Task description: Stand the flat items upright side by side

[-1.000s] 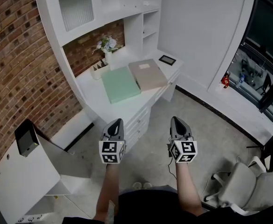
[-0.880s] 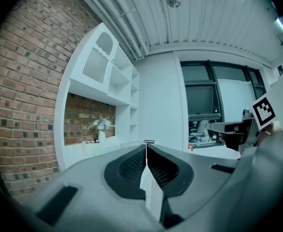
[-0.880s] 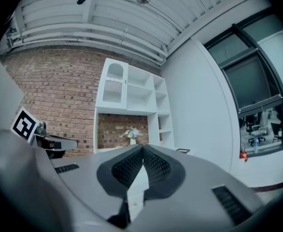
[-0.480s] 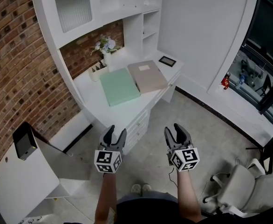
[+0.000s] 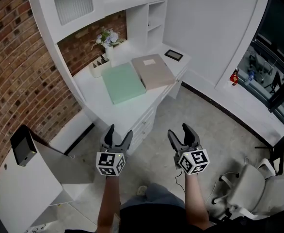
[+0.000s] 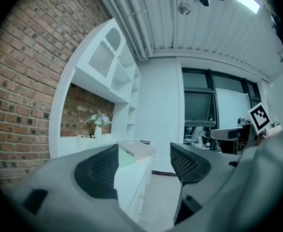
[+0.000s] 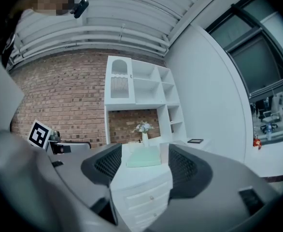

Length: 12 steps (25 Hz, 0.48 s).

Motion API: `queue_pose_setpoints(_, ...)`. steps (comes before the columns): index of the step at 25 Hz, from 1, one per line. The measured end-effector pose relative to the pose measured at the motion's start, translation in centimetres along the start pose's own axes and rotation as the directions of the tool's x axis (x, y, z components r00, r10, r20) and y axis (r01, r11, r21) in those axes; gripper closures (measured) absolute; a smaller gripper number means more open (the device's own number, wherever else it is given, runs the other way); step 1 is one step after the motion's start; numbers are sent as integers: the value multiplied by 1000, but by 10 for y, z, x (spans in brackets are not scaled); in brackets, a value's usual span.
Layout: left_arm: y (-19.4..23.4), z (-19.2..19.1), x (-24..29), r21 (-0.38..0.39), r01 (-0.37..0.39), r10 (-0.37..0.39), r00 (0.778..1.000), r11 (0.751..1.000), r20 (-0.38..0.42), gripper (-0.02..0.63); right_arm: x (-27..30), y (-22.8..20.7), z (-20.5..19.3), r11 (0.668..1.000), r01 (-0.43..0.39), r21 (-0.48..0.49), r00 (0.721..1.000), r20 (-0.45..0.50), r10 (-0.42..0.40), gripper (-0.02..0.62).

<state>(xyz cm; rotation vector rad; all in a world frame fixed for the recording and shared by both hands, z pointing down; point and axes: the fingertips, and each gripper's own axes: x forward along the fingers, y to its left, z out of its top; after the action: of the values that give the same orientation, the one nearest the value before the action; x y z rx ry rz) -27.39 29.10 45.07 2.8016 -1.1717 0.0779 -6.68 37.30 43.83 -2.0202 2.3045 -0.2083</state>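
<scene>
Left gripper (image 5: 119, 132) and right gripper (image 5: 180, 132) have just been spreading their jaws, both empty. Ideally each pinches a near edge: flat mint-green folder (image 5: 123, 83), flat beige folder (image 5: 153, 71).

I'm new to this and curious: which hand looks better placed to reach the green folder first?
Probably left. The green folder lies nearer the left gripper, the beige folder nearer the right gripper. Both jaws have just been opening, empty, short of the desk.

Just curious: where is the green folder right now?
In the head view, the green folder lies flat on the white desk, left of the beige folder.
</scene>
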Motion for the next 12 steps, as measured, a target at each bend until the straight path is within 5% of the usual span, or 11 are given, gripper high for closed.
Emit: queue_pose_setpoints(12, 19, 33, 22, 30, 3, -4, 999, 1000, 48, 295, 13, -2, 31, 999, 37, -23, 997, 64, -36, 313)
